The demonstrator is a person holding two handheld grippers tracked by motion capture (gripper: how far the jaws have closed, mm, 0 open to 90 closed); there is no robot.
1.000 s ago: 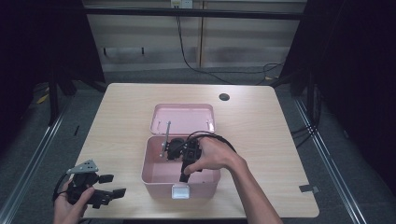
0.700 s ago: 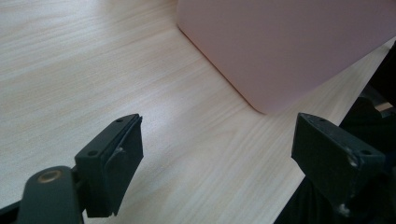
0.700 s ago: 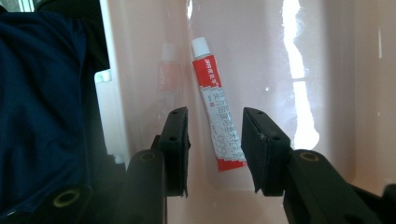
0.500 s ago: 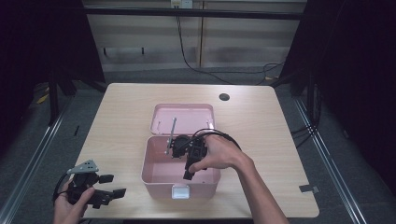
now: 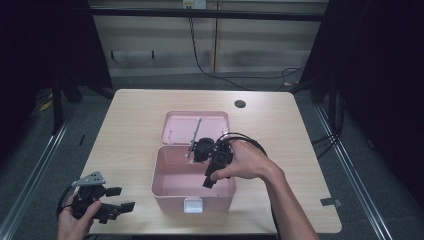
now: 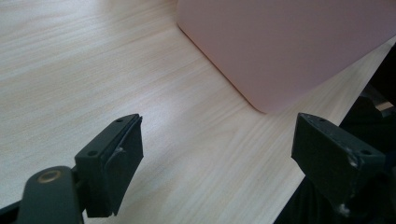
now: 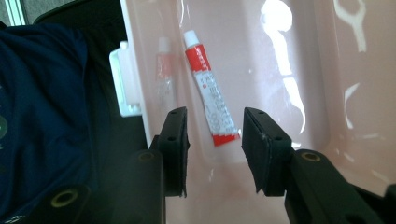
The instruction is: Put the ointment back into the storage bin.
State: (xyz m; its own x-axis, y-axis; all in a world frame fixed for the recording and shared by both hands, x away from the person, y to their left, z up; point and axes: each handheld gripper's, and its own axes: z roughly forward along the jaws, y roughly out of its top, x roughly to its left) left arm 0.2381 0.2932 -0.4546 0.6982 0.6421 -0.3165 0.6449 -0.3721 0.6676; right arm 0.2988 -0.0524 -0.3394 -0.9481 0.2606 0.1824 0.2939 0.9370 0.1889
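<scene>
A red and white tube (image 7: 208,88) lies flat on the floor of the open pink box (image 5: 161,170). My right gripper (image 5: 209,180) hangs over the box interior, jaws pointing down toward the near wall. In the right gripper view my right gripper (image 7: 215,114) frames the tube's crimped end with a gap on each side; its jaws have just been opening and press on nothing. My left gripper (image 5: 122,198) rests open by the table's front left edge. In the left gripper view my left gripper (image 6: 224,140) stands wide over bare wood, near a corner of the box (image 6: 289,42).
The box lid (image 5: 180,125) lies folded back behind the box, with a thin metal rod (image 5: 195,135) across it. A white latch (image 5: 193,205) sits on the near wall. A round hole (image 5: 240,104) marks the far side of the wooden table (image 5: 125,130).
My right gripper has risen and drifted toward the back of the box. The left gripper has stayed where it was.
</scene>
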